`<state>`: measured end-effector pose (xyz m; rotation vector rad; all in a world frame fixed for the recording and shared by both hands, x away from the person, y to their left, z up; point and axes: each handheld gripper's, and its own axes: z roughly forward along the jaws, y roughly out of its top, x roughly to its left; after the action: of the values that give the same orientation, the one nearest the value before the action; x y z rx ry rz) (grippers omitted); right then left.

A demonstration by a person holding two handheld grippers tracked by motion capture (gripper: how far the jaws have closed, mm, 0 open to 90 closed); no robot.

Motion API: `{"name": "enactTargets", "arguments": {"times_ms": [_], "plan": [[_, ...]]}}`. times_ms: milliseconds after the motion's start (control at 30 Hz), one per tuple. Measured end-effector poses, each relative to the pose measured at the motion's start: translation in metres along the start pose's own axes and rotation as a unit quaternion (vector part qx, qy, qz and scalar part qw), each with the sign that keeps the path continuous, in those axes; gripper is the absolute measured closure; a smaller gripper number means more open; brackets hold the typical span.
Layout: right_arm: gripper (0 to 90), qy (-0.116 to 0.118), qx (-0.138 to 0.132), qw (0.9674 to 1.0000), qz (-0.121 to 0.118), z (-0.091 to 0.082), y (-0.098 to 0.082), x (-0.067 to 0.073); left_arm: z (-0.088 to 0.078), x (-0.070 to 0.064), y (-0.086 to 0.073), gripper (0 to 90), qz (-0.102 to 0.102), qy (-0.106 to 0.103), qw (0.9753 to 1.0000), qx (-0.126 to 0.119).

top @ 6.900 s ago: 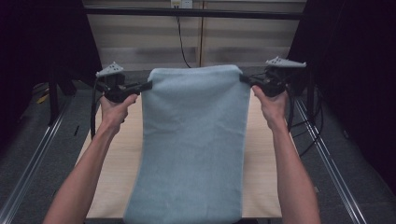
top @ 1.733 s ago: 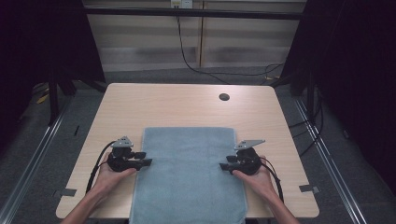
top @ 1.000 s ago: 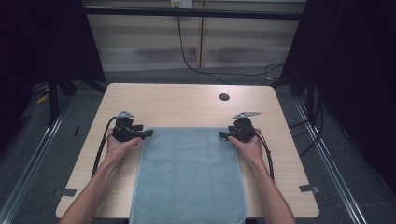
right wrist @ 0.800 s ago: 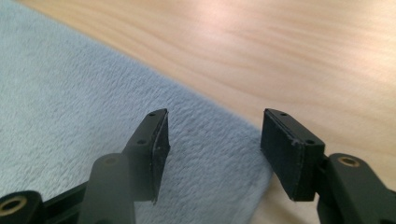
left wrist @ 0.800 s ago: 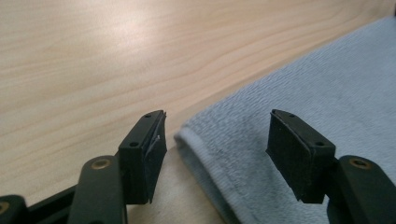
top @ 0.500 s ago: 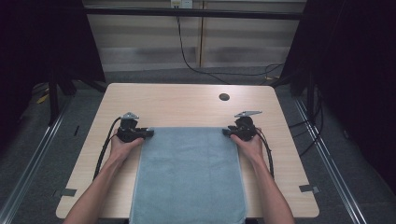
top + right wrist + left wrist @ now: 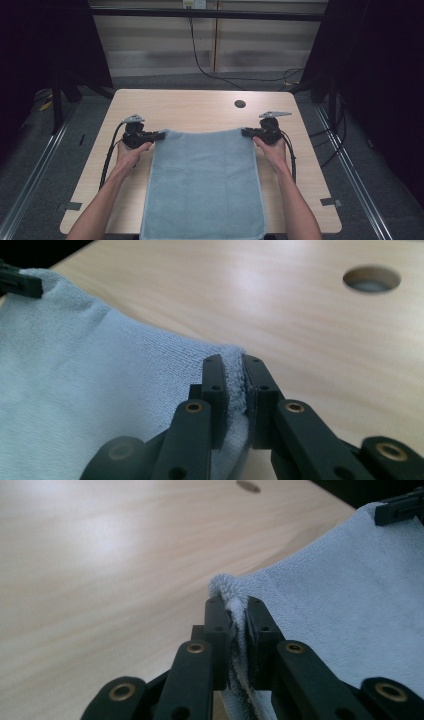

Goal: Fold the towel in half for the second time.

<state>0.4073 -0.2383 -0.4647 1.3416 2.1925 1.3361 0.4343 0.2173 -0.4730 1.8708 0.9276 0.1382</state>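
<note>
**Grippers pinch the towel's far corners, ready to lift**

Left gripper, near the table's left edge, has just been closing its jaws and now clamps the far left corner of the blue towel. In the left gripper view the terry edge is squeezed between the two black jaws, with a small tuft poking out above their tips.

From that corner the towel runs rightward across the middle of the wooden table. It lies flat and spread, and its near end hangs over the table's front edge between the person's forearms. The far hem sags slightly between the two grips, so it looks just lifted off the wood.

Right gripper, toward the table's right edge, has likewise just been closing and now bites the far right corner; the right gripper view shows cloth sandwiched between its jaws. A round cable hole sits in the table beyond it, near the far edge.

The step in hand seems to be raising this far hem. To do it well, both hands should probably rise together and level, keeping the hem lightly taut so neither corner slips. The left bite looks shallow, near the very edge, so a sharp tug could pull it free.
</note>
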Motion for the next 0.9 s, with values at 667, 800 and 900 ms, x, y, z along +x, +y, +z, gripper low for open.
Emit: {"name": "enactTargets", "arguments": {"times_ms": [667, 800, 900], "plan": [[82.3, 0.02, -0.113, 0.992, -0.052, -0.086, 0.048, 0.026, -0.058, -0.055, 0.053, 82.9, 0.075, -0.032, 0.9923, -0.093], [82.2, 0.027, -0.1, 0.9921, -0.07, -0.101, 0.023, 0.04, -0.073, -0.068, 0.026, 82.9, 0.09, -0.042, 0.9924, -0.073], [82.2, 0.037, -0.095, 0.9919, -0.075, -0.114, 0.001, 0.05, -0.086, -0.079, 0.007, 82.9, 0.092, -0.054, 0.9922, -0.064]]}}
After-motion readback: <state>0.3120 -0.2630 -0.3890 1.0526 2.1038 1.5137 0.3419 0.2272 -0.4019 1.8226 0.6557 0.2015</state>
